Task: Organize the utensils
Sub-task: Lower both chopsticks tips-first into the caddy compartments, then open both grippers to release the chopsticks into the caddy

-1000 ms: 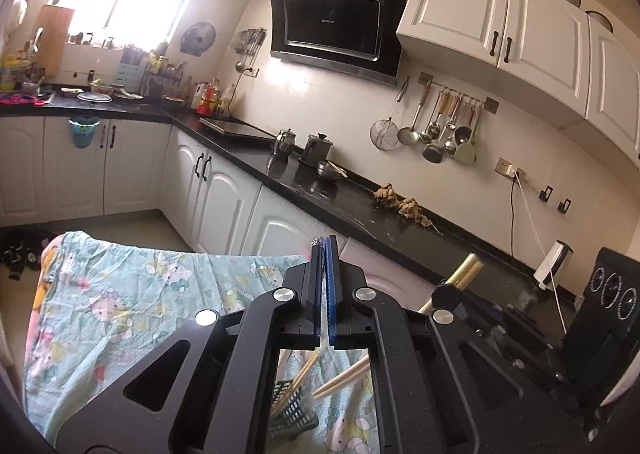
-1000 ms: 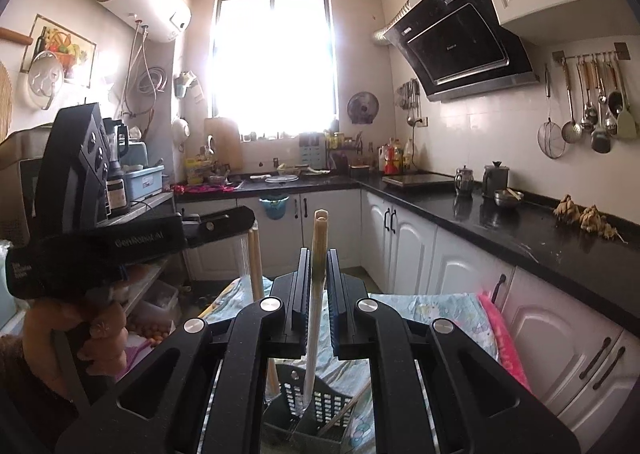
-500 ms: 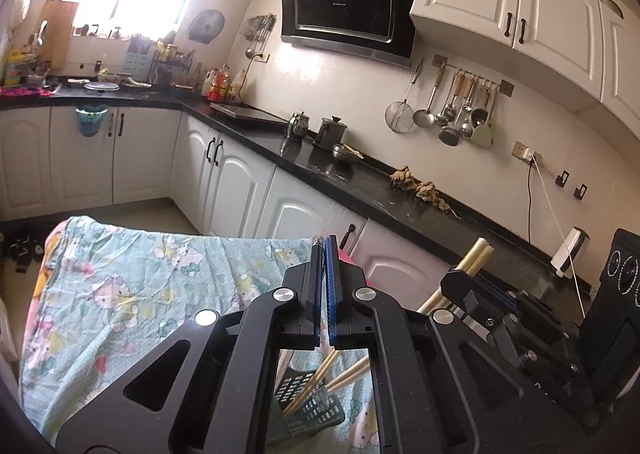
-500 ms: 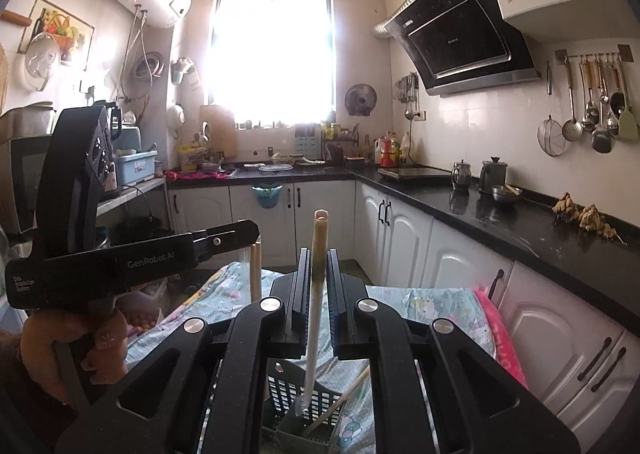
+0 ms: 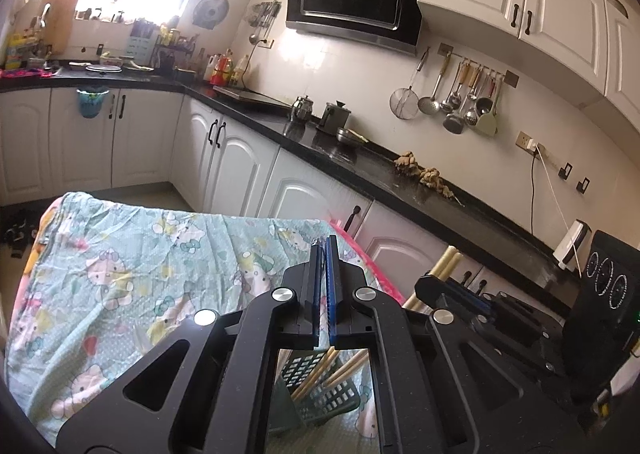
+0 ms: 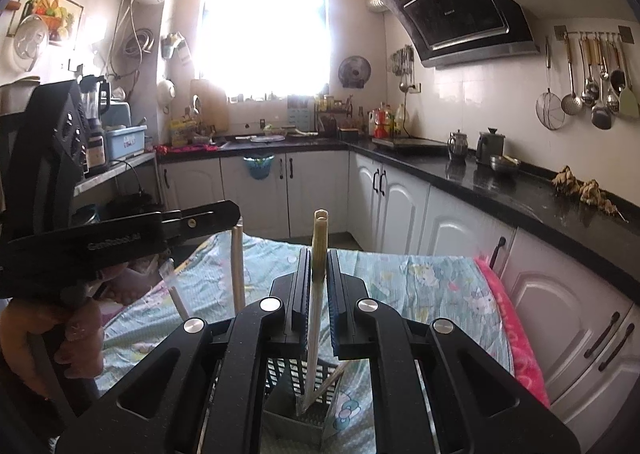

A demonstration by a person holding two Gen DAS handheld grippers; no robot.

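My left gripper (image 5: 324, 250) is shut on a thin wooden chopstick (image 5: 316, 372). It hangs down towards a grey-green perforated utensil holder (image 5: 332, 398) on the table, where another chopstick (image 5: 346, 368) leans. In the right wrist view, the left gripper (image 6: 226, 211) holds that chopstick (image 6: 239, 266) upright on the left. My right gripper (image 6: 319, 254) is shut on a pale long-handled utensil (image 6: 320, 234), whose lower end reaches into the holder (image 6: 286, 376). In the left wrist view, the right gripper (image 5: 438, 286) stands close on the right.
The table carries a teal cartoon-print cloth (image 5: 132, 266) with a pink edge (image 6: 516, 334). A black counter (image 5: 360, 169) over white cabinets runs along the right. A person's hand (image 6: 76, 338) grips the left tool. Something clear and thin (image 6: 174, 286) leans below it.
Both grippers have sunk towards the table with their utensils still held. The holder and the cloth show larger and higher in both views.
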